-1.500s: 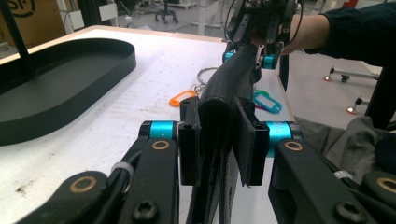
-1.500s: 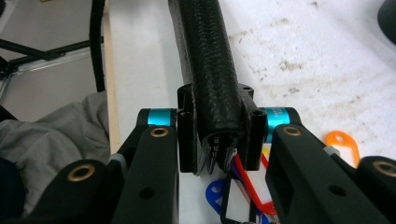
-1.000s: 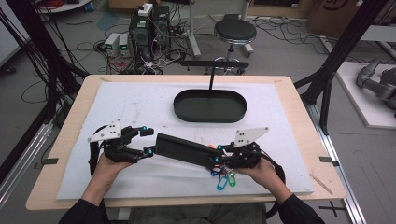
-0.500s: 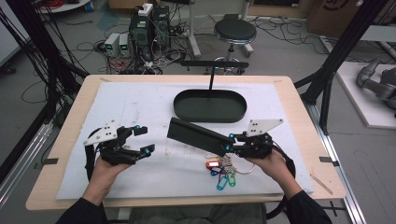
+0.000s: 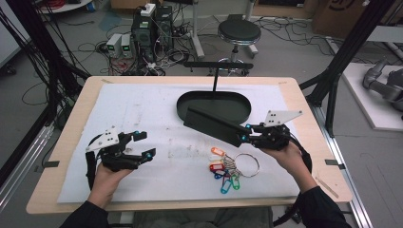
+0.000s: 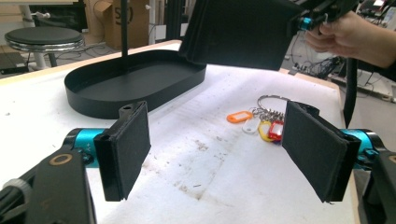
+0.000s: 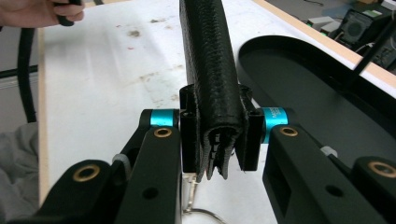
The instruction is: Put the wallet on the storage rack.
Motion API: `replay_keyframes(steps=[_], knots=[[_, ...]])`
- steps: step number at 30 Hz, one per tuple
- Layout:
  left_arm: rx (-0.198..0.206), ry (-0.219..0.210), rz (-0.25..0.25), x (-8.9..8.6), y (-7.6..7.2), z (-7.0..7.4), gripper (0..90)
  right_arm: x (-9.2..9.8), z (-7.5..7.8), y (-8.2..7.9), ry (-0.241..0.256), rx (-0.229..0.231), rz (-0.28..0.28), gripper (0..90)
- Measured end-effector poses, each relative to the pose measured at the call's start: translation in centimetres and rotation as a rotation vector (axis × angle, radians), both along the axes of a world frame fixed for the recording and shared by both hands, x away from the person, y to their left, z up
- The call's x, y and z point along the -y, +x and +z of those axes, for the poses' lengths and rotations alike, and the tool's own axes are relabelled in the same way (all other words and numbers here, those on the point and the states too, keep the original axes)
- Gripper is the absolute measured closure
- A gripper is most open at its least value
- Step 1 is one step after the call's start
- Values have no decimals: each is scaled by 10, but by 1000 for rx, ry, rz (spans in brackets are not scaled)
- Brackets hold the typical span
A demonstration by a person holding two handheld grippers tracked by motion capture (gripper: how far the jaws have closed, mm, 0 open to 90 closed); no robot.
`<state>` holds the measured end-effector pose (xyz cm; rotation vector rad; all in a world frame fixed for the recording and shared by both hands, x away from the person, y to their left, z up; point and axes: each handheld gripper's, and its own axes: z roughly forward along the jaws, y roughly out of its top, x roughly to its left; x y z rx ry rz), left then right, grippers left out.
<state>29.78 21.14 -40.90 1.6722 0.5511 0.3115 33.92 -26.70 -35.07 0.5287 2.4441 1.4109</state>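
Right claw (image 5: 245, 133): clamped on black leather wallet (image 5: 216, 125), raised over oval tray (image 5: 185, 105); left claw (image 5: 144, 145): wide, nothing held; key tags (image 5: 223, 167) on worktop (image 5: 166, 137)

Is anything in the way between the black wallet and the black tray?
Nothing visible is. The right hand-held gripper holds the black wallet in the air, its far end already over the black tray's near rim. The keys lie nearer the person.
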Motion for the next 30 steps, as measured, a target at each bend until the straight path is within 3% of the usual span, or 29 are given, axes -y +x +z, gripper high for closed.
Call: replay_keyframes(steps=[5,13,23,30], knots=[[10,29,-5,3,0,-1,238,1,2,9,-24,5,-16,758],[0,38,-7,2,0,-6,238,-2,9,27,-65,19,-32,757],[-1,34,4,-2,-3,-7,238,-4,15,53,-67,31,-41,757],[-4,34,6,-2,-5,-7,238,-7,11,79,-107,29,-63,757]])
